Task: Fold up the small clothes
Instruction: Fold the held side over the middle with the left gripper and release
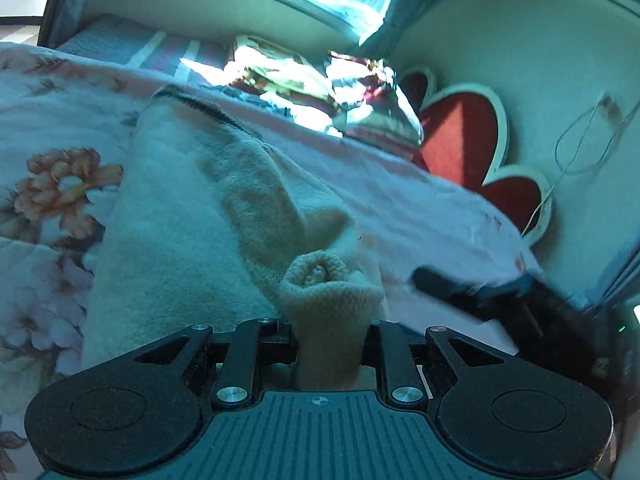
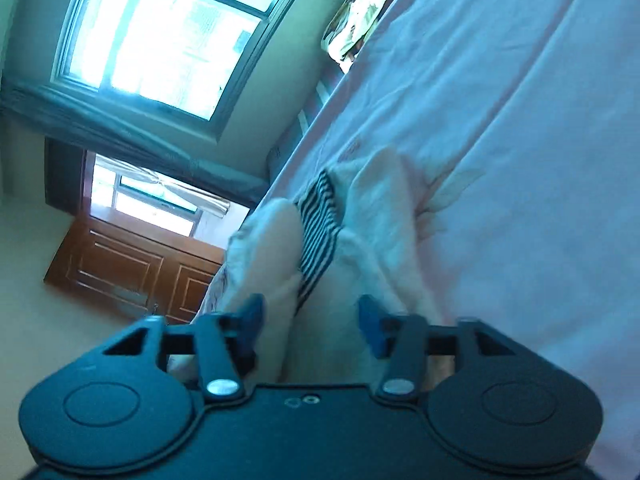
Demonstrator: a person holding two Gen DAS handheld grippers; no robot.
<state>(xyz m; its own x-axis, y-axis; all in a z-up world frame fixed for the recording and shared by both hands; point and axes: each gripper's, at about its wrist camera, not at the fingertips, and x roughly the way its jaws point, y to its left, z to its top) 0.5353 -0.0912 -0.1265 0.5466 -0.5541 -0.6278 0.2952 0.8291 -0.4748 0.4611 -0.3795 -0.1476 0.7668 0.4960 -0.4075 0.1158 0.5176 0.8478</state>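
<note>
We see left gripper clenched on cream fleece garment's rolled cuff; right gripper fingers released, garment running straight ahead.

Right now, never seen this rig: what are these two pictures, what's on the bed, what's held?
No robot here: a person carries a hand-held two-finger gripper in each hand, each with a fisheye camera looking along its fingers. The left wrist view shows the left gripper clamped on a bunched fold of the cream fleece garment, which lies on the pale pink bedsheet beside a floral quilt. The dark shape at the right is probably the other gripper. The right wrist view is rolled sideways: the right gripper stands open, its blue pads clear of the same garment and its black-and-white striped trim.
</note>
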